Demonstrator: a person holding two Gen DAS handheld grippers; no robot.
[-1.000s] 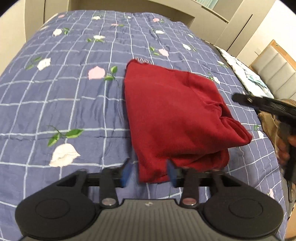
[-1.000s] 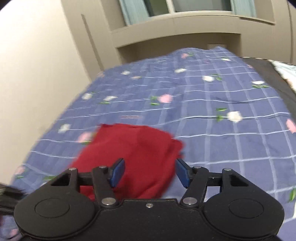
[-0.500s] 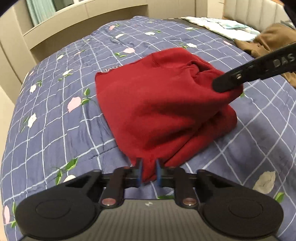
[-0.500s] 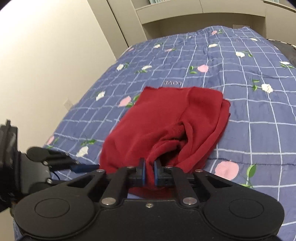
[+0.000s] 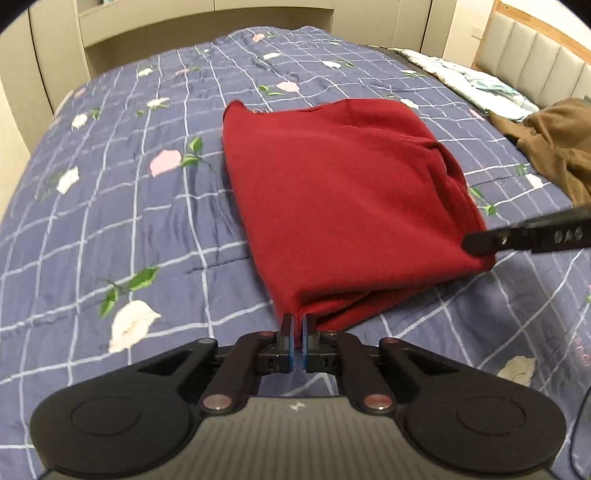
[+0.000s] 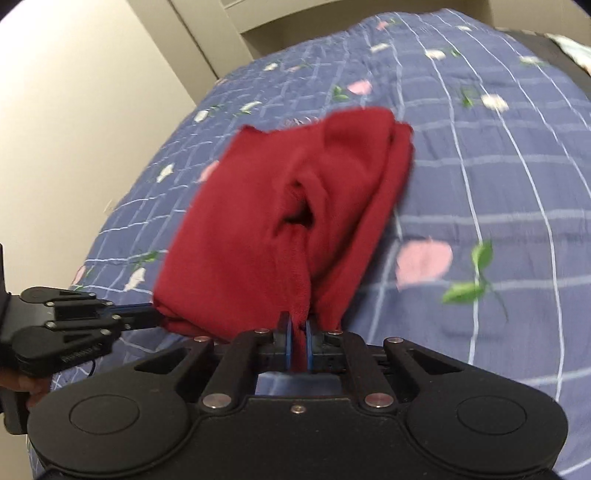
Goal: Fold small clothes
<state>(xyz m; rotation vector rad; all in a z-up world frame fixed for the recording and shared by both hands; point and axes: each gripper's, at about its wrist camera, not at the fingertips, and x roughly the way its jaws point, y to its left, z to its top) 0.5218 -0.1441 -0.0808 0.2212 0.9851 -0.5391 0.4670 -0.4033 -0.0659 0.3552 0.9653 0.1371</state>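
A folded dark red garment [image 5: 343, 199] lies on the blue checked bedspread [image 5: 110, 206]. My left gripper [image 5: 298, 323] is shut on its near left corner, a sliver of red cloth pinched between the blue pads. My right gripper [image 6: 299, 325] is shut on the near right corner of the red garment [image 6: 280, 221], whose layers bunch and lift toward it. In the left wrist view the right gripper's finger [image 5: 524, 236] touches the cloth's right edge. In the right wrist view the left gripper [image 6: 147, 314] grips the opposite corner.
A brown garment [image 5: 554, 147] and a pale patterned cloth [image 5: 476, 81] lie at the right side of the bed near a padded headboard [image 5: 535, 62]. A beige wall [image 6: 74, 110] and built-in shelving [image 5: 221, 26] border the bed.
Both grippers went from open to shut on the red garment's near corners. Both hands dropped closer to the bed, and the cloth now bunches up at the right gripper.
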